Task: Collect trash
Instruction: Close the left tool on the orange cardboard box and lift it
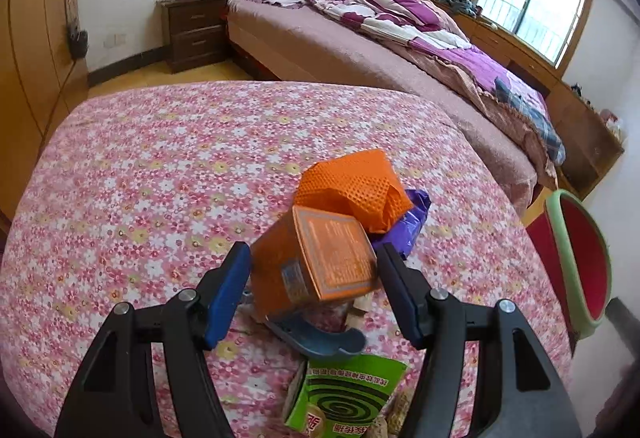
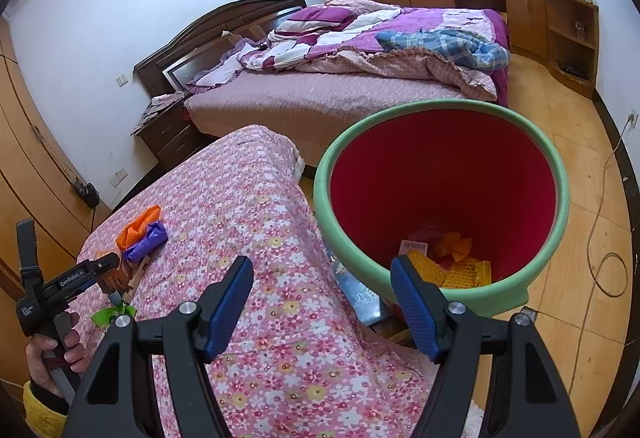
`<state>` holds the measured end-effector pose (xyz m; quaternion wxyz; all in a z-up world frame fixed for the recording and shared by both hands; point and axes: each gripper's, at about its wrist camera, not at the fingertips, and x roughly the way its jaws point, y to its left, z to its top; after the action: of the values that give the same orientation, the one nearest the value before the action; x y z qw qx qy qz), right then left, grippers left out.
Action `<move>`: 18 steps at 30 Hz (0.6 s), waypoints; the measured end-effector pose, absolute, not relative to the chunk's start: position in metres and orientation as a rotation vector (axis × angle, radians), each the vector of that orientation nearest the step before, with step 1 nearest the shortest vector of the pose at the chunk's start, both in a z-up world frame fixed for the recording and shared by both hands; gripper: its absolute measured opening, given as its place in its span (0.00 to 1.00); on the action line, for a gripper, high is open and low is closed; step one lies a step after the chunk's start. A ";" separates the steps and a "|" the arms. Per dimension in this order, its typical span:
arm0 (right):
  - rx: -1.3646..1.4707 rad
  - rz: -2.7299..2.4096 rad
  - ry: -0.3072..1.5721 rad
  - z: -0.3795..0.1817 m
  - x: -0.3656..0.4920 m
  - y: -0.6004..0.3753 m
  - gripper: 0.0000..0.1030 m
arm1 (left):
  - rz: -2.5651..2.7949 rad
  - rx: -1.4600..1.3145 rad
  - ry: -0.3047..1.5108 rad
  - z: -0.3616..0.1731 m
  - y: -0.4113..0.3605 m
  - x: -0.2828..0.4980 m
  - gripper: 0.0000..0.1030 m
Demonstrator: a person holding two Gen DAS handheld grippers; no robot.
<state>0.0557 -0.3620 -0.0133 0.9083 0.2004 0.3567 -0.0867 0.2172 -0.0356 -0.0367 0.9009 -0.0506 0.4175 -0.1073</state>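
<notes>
My left gripper (image 1: 314, 258) is open, its jaws on either side of an orange box (image 1: 320, 262) lying on the floral-covered table (image 1: 160, 166); the fingers are not pressed onto it. Behind the box lie an orange mesh cloth (image 1: 352, 186) and a purple wrapper (image 1: 408, 226). A green mosquito-coil box (image 1: 344, 394) and a blue curved piece (image 1: 320, 338) lie nearer. My right gripper (image 2: 322, 278) is open and empty, over the table edge beside the red bin with a green rim (image 2: 440, 178). Yellow and orange trash (image 2: 456, 258) lies in the bin.
The bin also shows at the right edge in the left wrist view (image 1: 576, 262). A large bed (image 2: 340, 78) stands behind the table. A wooden floor with a cable (image 2: 600, 238) lies to the right. The left gripper (image 2: 80, 278) shows in the right wrist view.
</notes>
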 end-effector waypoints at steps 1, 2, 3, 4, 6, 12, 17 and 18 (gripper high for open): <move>0.412 -0.177 0.737 -0.014 0.056 -0.361 0.72 | -0.223 -0.091 0.859 -0.037 -0.039 0.216 0.63; 0.412 -0.176 0.738 -0.014 0.055 -0.361 0.71 | -0.222 -0.080 0.853 -0.037 -0.041 0.215 0.61; 0.413 -0.173 0.739 -0.015 0.055 -0.361 0.71 | -0.217 -0.067 0.843 -0.036 -0.043 0.213 0.60; 0.413 -0.171 0.741 -0.015 0.056 -0.361 0.72 | -0.211 -0.054 0.830 -0.035 -0.045 0.212 0.57; 0.414 -0.167 0.743 -0.016 0.056 -0.360 0.72 | -0.197 -0.022 0.801 -0.031 -0.048 0.207 0.52; 0.395 -0.142 0.742 -0.011 0.061 -0.353 0.71 | -0.238 0.013 0.757 -0.019 -0.054 0.198 0.27; 0.386 -0.110 0.728 -0.006 0.062 -0.343 0.72 | -0.221 0.035 0.774 -0.024 -0.061 0.198 0.52; 0.384 -0.106 0.727 -0.005 0.062 -0.341 0.72 | -0.210 0.029 0.783 -0.028 -0.063 0.200 0.54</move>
<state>0.0620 -0.3414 -0.0050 0.9152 0.1867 0.3534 -0.0513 0.1997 -0.0628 -0.0276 0.9189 0.0142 0.3808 -0.1022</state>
